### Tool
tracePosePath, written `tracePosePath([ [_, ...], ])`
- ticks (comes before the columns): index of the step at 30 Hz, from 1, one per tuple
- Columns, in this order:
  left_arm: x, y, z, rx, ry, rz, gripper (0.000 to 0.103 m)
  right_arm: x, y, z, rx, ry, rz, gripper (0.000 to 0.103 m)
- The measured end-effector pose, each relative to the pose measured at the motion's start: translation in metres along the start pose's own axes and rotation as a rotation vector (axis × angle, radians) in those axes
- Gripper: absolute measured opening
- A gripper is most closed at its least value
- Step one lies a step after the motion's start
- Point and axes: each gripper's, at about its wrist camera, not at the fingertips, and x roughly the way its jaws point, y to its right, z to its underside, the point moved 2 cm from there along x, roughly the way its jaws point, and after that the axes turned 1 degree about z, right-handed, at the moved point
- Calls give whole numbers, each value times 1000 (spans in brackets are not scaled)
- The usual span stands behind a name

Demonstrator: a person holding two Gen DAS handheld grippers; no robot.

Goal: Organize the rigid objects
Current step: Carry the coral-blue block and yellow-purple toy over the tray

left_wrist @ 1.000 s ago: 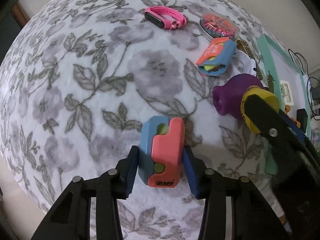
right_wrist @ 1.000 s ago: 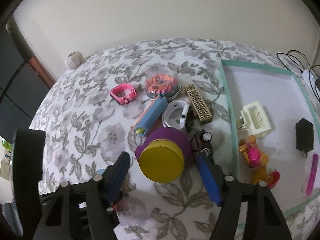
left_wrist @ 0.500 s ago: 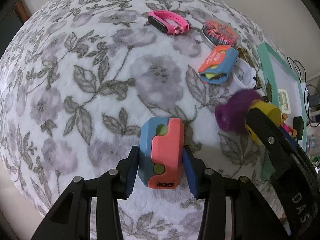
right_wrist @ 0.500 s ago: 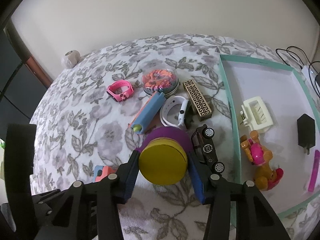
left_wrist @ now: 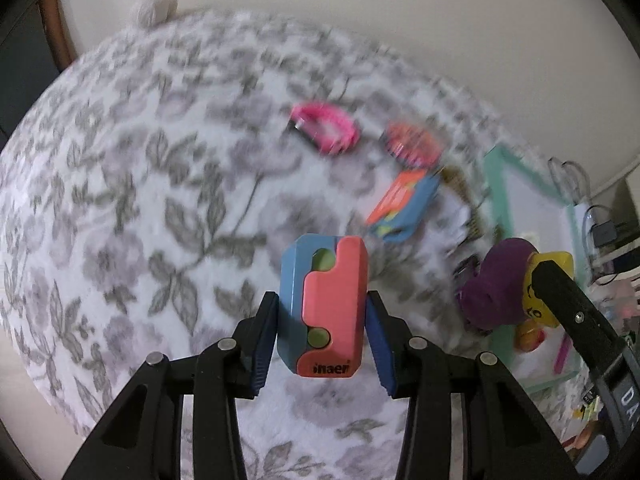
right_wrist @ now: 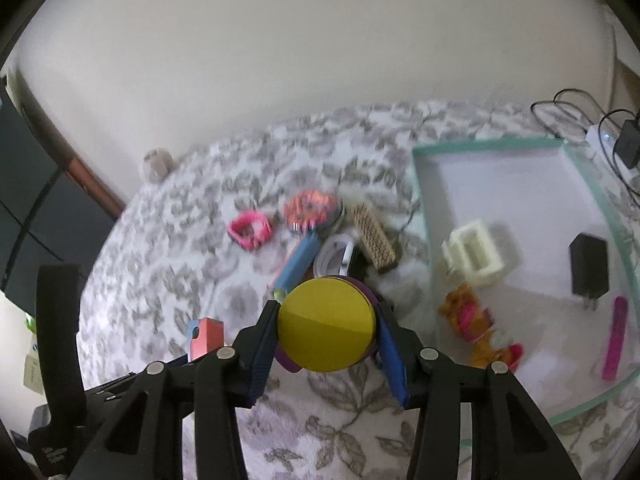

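Note:
My left gripper [left_wrist: 322, 320] is shut on a blue and coral block [left_wrist: 324, 304] marked "inaer" and holds it above the flowered blanket [left_wrist: 140, 220]. The block also shows in the right wrist view [right_wrist: 204, 336]. My right gripper [right_wrist: 326, 328] is shut on a purple pot with a yellow lid [right_wrist: 326, 326], lifted off the blanket; the pot shows in the left wrist view [left_wrist: 504, 284] at the right. A teal-rimmed tray [right_wrist: 420, 184] lies to the right.
On the blanket lie a pink watch band [right_wrist: 250, 230], a round tin of orange bits [right_wrist: 314, 208], a blue and orange case [right_wrist: 298, 264], a white watch [right_wrist: 338, 256] and a patterned box [right_wrist: 374, 240]. The tray holds a cream clip [right_wrist: 474, 254], an orange toy [right_wrist: 474, 322], a black charger [right_wrist: 590, 266] and a pink stick [right_wrist: 614, 338].
Both grippers have risen off the blanket with their loads. The right gripper closed on the purple pot and lifted it. The views are blurred by motion.

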Motion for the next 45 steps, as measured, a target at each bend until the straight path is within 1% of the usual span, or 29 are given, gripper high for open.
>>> tracePosePath([
  [2, -9, 9, -5, 9, 41, 18, 45, -12, 6, -8, 4, 46, 15, 50],
  [4, -15, 19, -9, 22, 66, 30, 45, -22, 13, -15, 2, 76, 37, 50],
  [6, -22, 34, -19, 42, 95, 43, 45, -31, 21, -24, 2, 101, 66, 50],
  [9, -27, 59, -33, 72, 127, 68, 45, -44, 44, -41, 48, 145, 103, 50],
  [13, -32, 97, -45, 131, 164, 105, 45, -50, 71, -61, 106, 188, 156, 50],
  [16, -29, 129, -52, 180, 183, 134, 45, -45, 95, -69, 150, 204, 188, 50],
  [18, -21, 154, -54, 231, 193, 160, 45, -38, 111, -71, 164, 206, 211, 50],
  [21, -5, 179, -52, 289, 188, 167, 45, -26, 137, -71, 184, 191, 265, 50],
  [23, 11, 196, -50, 326, 169, 159, 45, -20, 154, -70, 200, 182, 294, 50],
  [26, 33, 214, -47, 348, 134, 165, 45, -17, 173, -69, 215, 184, 321, 50],
  [28, 42, 223, -45, 365, 128, 155, 45, -16, 182, -67, 220, 185, 339, 50],
  [30, 51, 232, -43, 383, 126, 141, 45, -13, 186, -65, 218, 181, 344, 50],
  [36, 71, 249, -35, 397, 93, 129, 45, -2, 191, -59, 206, 148, 357, 50],
  [40, 76, 249, -32, 392, 71, 124, 45, -1, 188, -59, 195, 134, 354, 50],
  [45, 76, 242, -35, 350, 55, 109, 45, -2, 188, -58, 199, 110, 354, 51],
])
